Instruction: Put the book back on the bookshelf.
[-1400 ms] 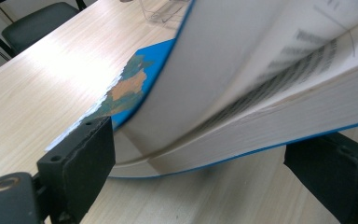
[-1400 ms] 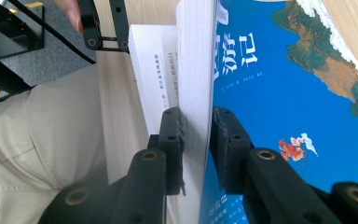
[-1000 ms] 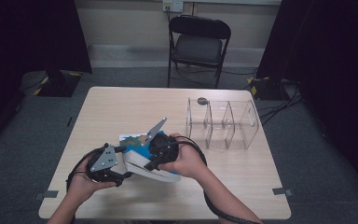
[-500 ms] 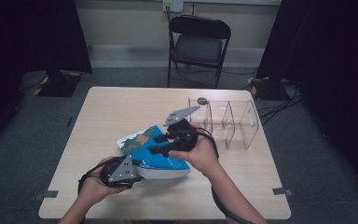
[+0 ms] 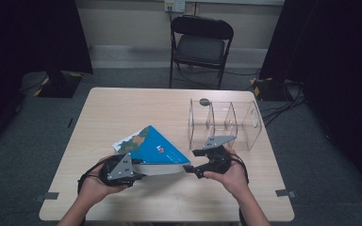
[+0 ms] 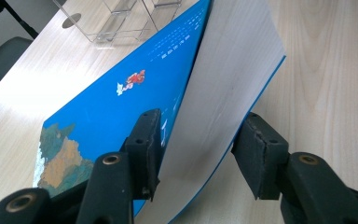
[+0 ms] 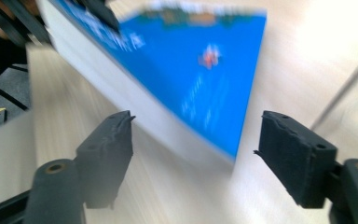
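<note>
A thick book with a blue cover [image 5: 156,148] lies aslant at the table's front middle, its white page block facing me. My left gripper [image 5: 139,172] holds its near left end. In the left gripper view the jaws have just been closing, and the left gripper [image 6: 198,149] is shut on the book [image 6: 135,88], with one pad on the blue cover and the other under the back cover. My right gripper [image 5: 191,161] sits just off the book's right corner, its jaws having just been opening. In the blurred right gripper view the right gripper [image 7: 193,144] stands wide, the book [image 7: 200,79] ahead of it and nothing between the pads.
A clear plastic organiser [image 5: 226,123] with three compartments stands at the right rear of the table, just beyond my right hand. A small dark disc [image 5: 204,101] lies behind it. A black folding chair [image 5: 200,44] stands past the far edge.
The right gripper let go of the book, opened, and swung right and down to its right corner. The left gripper closed on the book's near end. The book has settled lower.
</note>
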